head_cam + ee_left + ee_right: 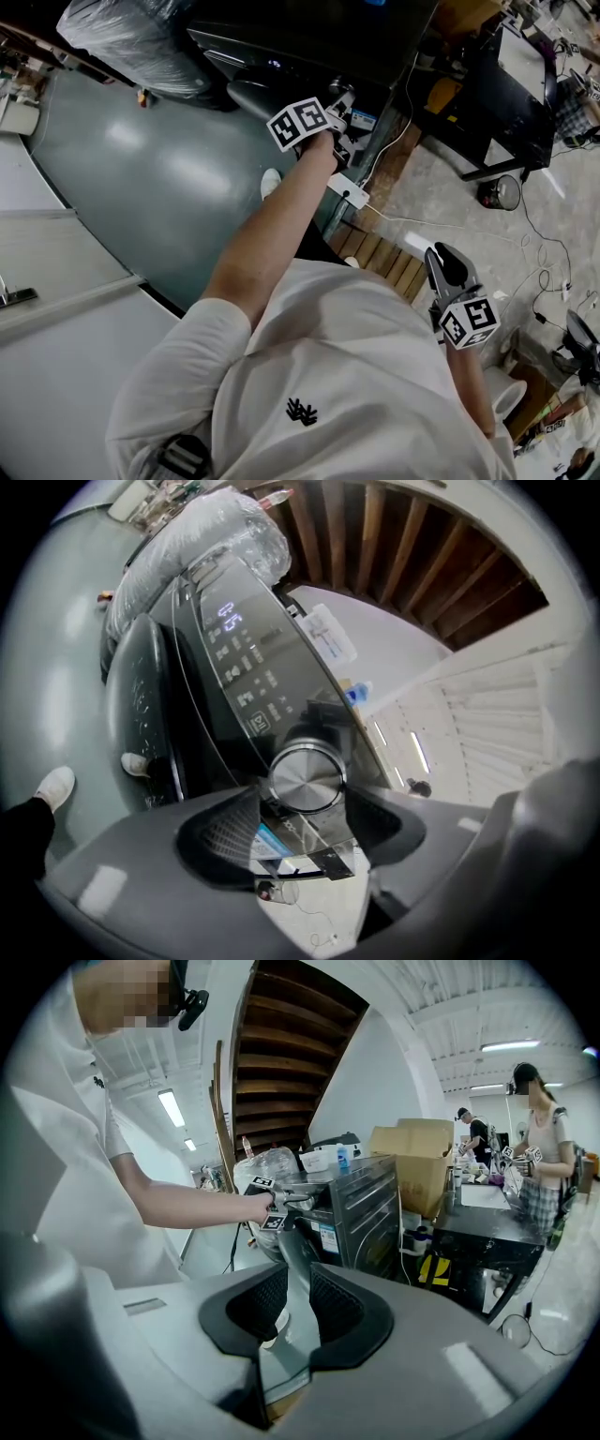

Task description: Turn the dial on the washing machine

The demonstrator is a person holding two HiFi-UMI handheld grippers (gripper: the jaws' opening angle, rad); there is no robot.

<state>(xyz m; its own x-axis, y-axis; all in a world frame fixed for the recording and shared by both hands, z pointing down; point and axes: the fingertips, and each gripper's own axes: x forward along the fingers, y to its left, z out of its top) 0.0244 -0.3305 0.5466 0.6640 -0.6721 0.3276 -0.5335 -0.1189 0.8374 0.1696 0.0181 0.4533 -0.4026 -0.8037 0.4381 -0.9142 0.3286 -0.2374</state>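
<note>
Left gripper view, left claw [302, 790] spread around dial [307, 776], right claw [299, 1274] narrowly parted, empty.

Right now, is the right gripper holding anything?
No, the right gripper is empty; nothing sits between its slightly parted jaws.

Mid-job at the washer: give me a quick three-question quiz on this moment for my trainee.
1. True or false: the right gripper is clamped on the dial.
2. What stands between the jaws of the left gripper? A) a towel B) the silver dial C) a bottle
3. Fill in: on the washing machine panel, the display is ___ (lit or dark).
Key: 1 false, it is empty and away from the machine; 2 B; 3 lit.
</note>
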